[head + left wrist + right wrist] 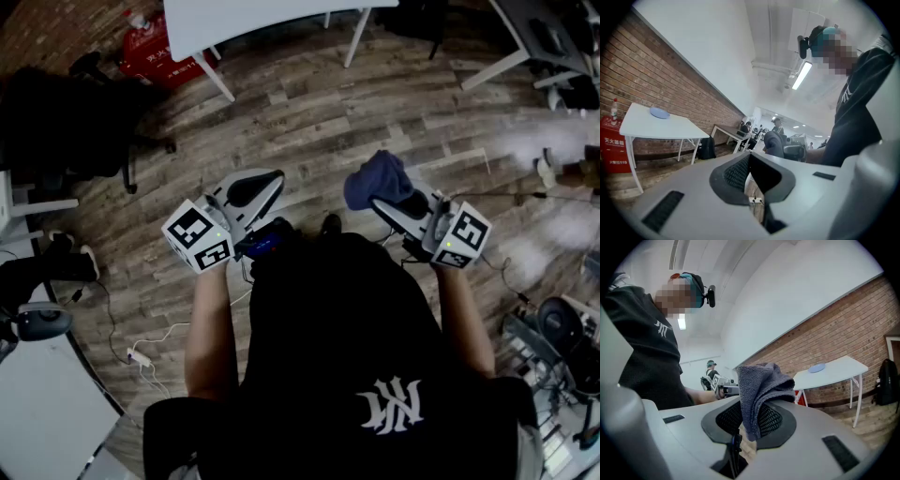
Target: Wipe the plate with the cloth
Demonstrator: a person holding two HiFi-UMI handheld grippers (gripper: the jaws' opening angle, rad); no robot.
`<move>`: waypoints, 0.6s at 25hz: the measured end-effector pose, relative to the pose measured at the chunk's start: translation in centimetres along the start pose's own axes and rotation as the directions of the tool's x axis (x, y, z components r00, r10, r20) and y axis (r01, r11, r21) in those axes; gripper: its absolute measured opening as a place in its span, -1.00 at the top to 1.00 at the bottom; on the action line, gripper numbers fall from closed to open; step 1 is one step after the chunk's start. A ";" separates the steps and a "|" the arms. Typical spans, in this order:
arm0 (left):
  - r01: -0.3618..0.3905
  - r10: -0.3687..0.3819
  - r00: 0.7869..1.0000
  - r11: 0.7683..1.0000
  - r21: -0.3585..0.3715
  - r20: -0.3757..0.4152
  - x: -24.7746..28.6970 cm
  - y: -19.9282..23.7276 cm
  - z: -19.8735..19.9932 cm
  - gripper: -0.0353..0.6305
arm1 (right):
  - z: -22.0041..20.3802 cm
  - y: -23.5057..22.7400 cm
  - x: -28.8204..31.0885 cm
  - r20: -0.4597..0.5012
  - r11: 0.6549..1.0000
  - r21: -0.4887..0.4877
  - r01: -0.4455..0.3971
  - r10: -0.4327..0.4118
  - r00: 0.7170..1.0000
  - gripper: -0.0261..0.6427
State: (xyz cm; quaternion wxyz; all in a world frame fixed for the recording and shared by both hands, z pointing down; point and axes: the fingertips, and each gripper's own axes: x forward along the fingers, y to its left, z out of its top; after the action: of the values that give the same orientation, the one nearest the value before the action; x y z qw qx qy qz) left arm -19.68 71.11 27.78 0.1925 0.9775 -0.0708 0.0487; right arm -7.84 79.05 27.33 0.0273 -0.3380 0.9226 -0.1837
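Blue-grey cloth [375, 178] sits bunched at the tip of the right gripper [392, 202] in the head view, at 1 o'clock from the person's chest. The left gripper [246, 194] is at 11 o'clock. Both are held over plank floor [309, 112], with the edge of a white table [234, 19] at 12 o'clock and no plate showing. Left gripper view: jaws stand apart with only floor seen between them. The plate [659, 113], pale blue, lies on the table at 9 o'clock, well apart from both tools. Right gripper view: jaws are closed on a fold of the cloth, most of which stands loose above the pads. The plate is on the table at 3 o'clock. Assessment: wiping not yet begun. Risks: the cloth is held by a narrow fold and may pull free under rubbing pressure. The plate rests unrestrained and may slide toward the table edge unless the left gripper steadies it.
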 end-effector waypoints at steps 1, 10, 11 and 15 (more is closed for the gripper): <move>-0.001 0.001 1.000 1.000 -0.001 -0.004 0.0 0.0 0.0 0.88 | 0.0 0.0 0.0 0.003 1.000 0.000 0.000 0.000 1.000 0.69; 0.012 -0.012 1.000 1.000 0.002 -0.005 1.8 -1.2 0.0 0.88 | -0.3 -0.1 -2.3 0.005 1.000 -0.013 0.021 -0.021 1.000 0.69; 0.013 -0.013 1.000 1.000 0.004 -0.008 2.1 -1.5 -0.1 0.88 | -0.3 -0.2 -2.8 0.016 1.000 -0.005 0.028 -0.027 0.999 0.69; -0.007 0.007 1.000 1.000 -0.008 -0.019 2.4 -1.5 -0.5 0.88 | -0.4 -0.4 -3.8 0.041 0.999 0.019 0.038 -0.039 0.998 0.69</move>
State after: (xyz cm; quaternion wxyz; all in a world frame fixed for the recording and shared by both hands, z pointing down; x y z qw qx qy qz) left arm -17.11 72.37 28.00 0.1971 0.9759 -0.0726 0.0585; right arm -4.70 81.32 27.60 0.0460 -0.3591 0.9135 -0.1854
